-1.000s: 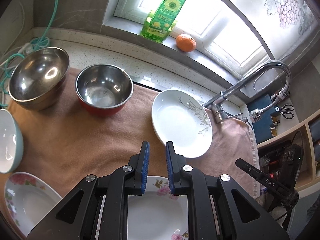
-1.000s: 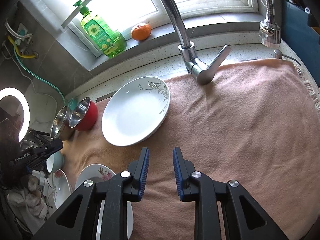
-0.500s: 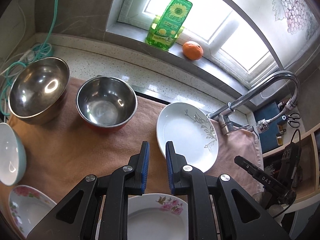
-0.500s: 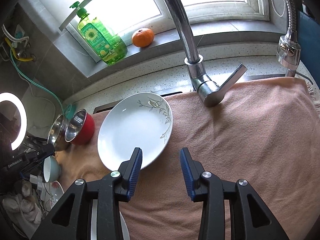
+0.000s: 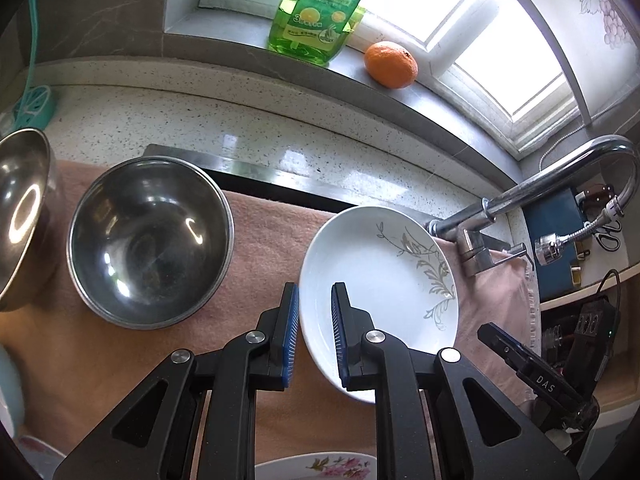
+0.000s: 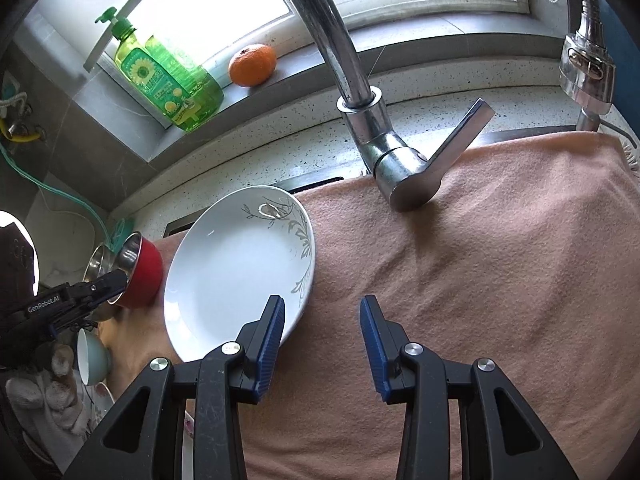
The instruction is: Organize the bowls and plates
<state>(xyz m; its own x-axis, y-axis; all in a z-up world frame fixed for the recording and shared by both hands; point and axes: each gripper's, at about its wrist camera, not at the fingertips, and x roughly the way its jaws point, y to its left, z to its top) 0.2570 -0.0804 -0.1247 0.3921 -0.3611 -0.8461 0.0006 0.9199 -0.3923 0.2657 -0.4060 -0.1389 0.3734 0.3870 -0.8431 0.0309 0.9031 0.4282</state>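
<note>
A white plate with a grey leaf pattern lies on the pink towel; it also shows in the right wrist view. My left gripper is open by a narrow gap, its jaws either side of the plate's left rim, not closed on it. My right gripper is wide open and empty at the plate's right rim. A steel bowl with a red outside sits left of the plate, beside a second steel bowl. A floral plate peeks in below the left gripper.
A chrome faucet stands just behind the towel, with its spray head at right. A green soap bottle and an orange sit on the windowsill. A pale blue bowl is at far left.
Both grippers have moved forward to the leaf plate. The right gripper has opened wide. The left gripper now straddles the plate's left rim.
</note>
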